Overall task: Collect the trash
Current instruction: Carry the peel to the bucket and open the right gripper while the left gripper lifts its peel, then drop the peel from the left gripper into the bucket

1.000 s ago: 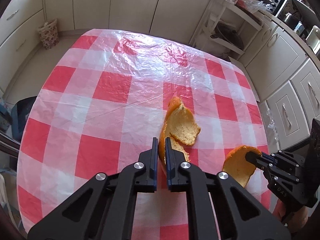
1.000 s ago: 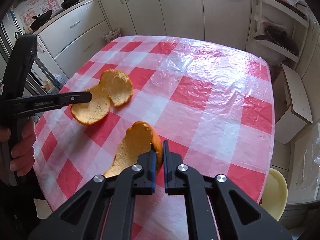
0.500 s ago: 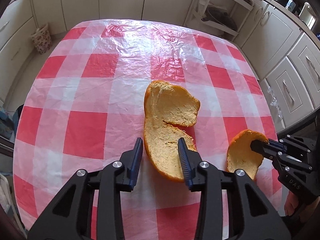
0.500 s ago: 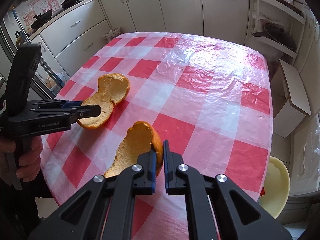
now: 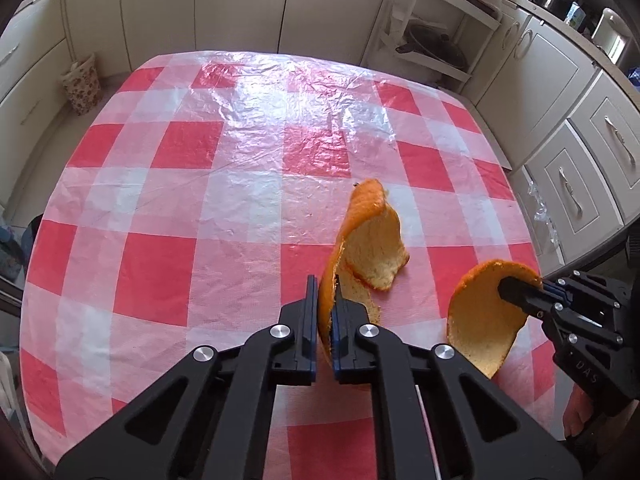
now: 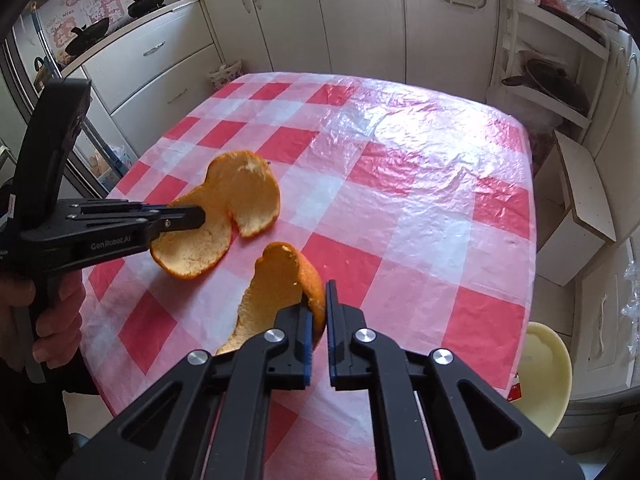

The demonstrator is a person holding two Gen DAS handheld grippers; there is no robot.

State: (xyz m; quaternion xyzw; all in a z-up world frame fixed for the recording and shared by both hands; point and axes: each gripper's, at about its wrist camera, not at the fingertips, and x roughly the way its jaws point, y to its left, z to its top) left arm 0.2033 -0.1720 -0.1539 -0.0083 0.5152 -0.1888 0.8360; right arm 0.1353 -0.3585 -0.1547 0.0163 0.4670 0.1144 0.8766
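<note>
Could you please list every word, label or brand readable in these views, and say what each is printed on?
"GenRobot.AI": on the side of the black left gripper, shut on the large two-lobed orange peel.
"DAS": on the body of the black right gripper, shut on the smaller curved orange peel.
Red characters on the wall stickers: too blurred to read.

Two peels are sitting over the near part of the desk (image 5: 224,184). Larger peel (image 5: 362,248) is lying left, between left gripper (image 5: 324,300) fingers; smaller peel (image 5: 482,316) is lying right, in right gripper (image 6: 317,300).
</note>
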